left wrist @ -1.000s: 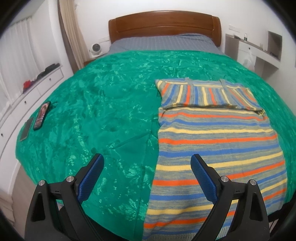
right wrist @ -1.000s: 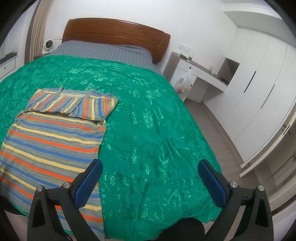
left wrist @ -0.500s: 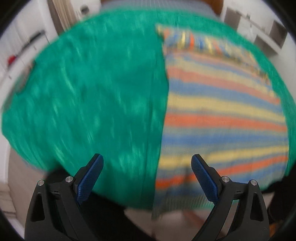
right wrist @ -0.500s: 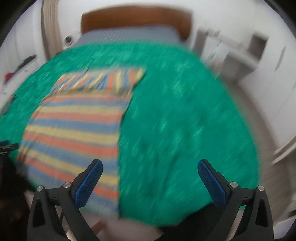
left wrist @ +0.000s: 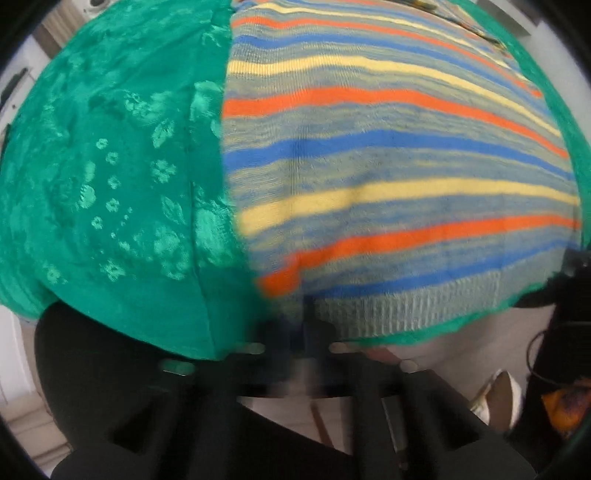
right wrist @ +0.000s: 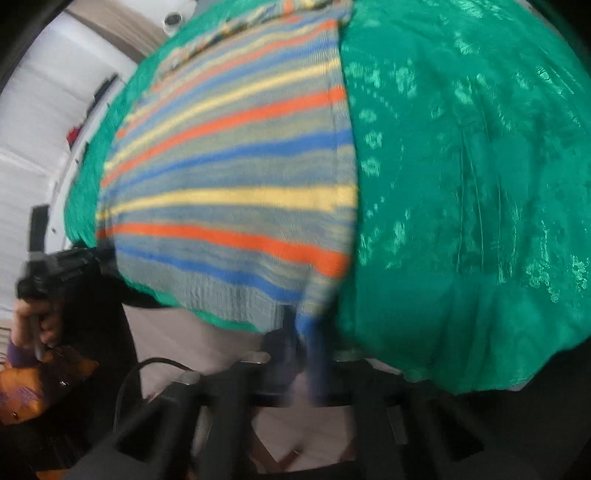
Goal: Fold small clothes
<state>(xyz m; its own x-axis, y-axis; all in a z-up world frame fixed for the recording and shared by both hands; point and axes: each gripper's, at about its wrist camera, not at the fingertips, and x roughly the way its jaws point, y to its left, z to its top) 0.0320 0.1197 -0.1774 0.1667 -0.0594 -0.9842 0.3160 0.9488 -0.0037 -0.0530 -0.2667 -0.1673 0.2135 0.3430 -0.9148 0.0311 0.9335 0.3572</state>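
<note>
At the foot of the bed (left wrist: 110,184), flat on the green cover, lies the striped sweater (left wrist: 388,166), ribbed hem (left wrist: 399,306) hanging just over the edge. Left tongs (left wrist: 295,332) closed down on the hem's left corner; right tongs (right wrist: 303,332) closed on the right corner, with blue and yellow knit drawn down between them. Both views blurred, so depth of bite hard to judge.

Likely trouble from here:

- Shallow grip on stretchy rib. Could slip free on the lift and drop one corner, skewing the fold.
- Only the top layer pinched. Would leave the back panel behind and open the sweater rather than double it.
- Green cover caught along with the hem, since the cloth sits right beneath the edge. Would drag the bedding up too.
- Uneven lift or uneven pull between the two sides. Would stretch the knit and land the hem crooked against the already folded sleeves at the far end (left wrist: 480,26).
- Too fast a carry. Could let the loose middle sag and crease.
</note>
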